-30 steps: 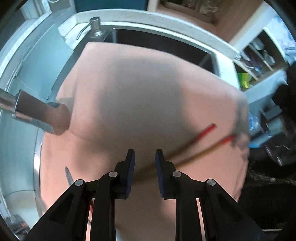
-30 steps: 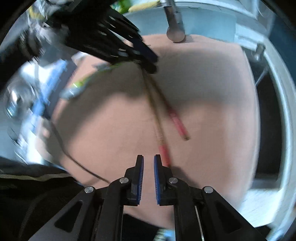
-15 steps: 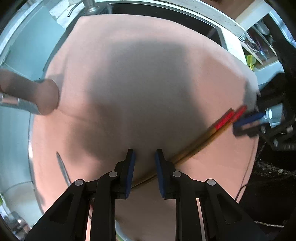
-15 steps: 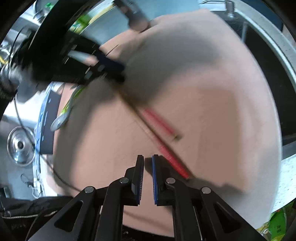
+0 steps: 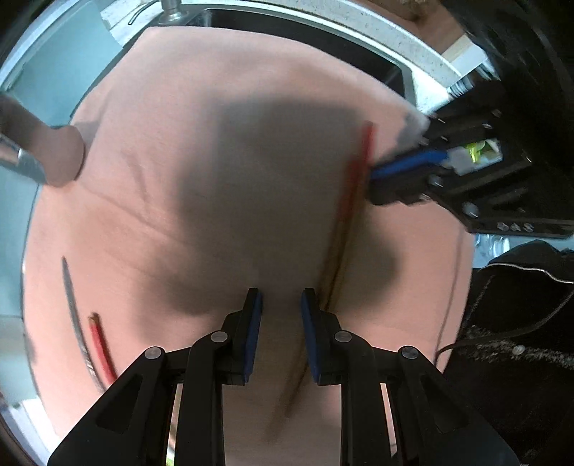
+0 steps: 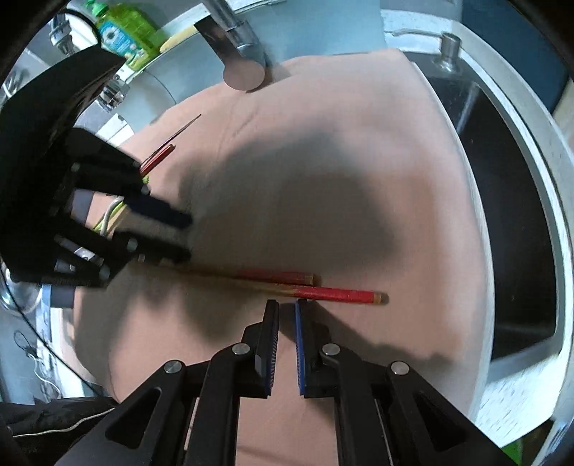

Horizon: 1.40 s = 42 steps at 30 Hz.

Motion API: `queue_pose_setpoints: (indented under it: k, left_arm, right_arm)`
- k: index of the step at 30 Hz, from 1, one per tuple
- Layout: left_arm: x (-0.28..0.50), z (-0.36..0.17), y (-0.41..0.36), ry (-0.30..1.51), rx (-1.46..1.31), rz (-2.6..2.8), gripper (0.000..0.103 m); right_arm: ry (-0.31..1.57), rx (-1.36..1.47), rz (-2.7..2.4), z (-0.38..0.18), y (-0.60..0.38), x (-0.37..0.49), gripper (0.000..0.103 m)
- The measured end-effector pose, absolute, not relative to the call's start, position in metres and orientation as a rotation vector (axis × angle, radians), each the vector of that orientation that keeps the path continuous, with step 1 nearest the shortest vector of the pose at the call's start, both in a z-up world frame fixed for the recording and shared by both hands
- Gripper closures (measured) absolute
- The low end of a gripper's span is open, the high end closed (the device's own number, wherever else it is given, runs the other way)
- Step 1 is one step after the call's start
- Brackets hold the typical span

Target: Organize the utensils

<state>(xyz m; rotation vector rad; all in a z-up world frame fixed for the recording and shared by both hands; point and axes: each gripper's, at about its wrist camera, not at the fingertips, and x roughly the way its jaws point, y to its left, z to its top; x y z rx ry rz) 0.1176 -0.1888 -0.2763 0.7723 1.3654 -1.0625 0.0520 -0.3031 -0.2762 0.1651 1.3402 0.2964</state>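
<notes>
The pair of chopsticks (image 6: 305, 285) has been swung round on the pink cloth (image 6: 358, 143). A second ago the two sticks were splayed apart at their red ends; now they lie nearly side by side, one red end reaching a little past the other. They are placed on the part of the cloth far from the tap (image 6: 244, 71), across from its spout.

The right gripper (image 6: 285, 304) has been brought up to the red ends, its fingers closed together with nothing held between them. The thin ends are met by the left gripper (image 5: 280, 297), whose fingers are kept a little apart. Only cloth is seen in the gap, and the sticks run along the outside of one finger. It is judged that the pair is being squared up so that it can be lifted as one, and that no grip has yet been taken.

Counted:
- two chopsticks in the pair
- one more red-ended chopstick (image 6: 158, 157), with one thin dark stick (image 6: 186, 125) beside it, nearer the tap
- one cloth
- one tap
- one green bottle (image 6: 122, 28) behind the tap
</notes>
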Motion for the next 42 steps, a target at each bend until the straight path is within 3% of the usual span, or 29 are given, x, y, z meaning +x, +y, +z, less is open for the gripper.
queue_pose_setpoints:
  k: [21,26,42]
  left_arm:
    - [0.050,-0.263,-0.091,1.206,0.014,-0.642,0.083]
    - [0.015,-0.260,-0.083,1.176,-0.007,-0.593,0.083]
    - [0.009,-0.258,-0.086,1.122,-0.138,-0.504,0.083]
  right_arm:
    - [1.326,-0.017,0.575,-0.270,-0.250,0.116,0.093]
    - [1.329,0.075,0.618,-0.265,-0.255,0.098,0.086]
    - [1.347,-0.048,0.527,-0.275,-0.228,0.077,0.086]
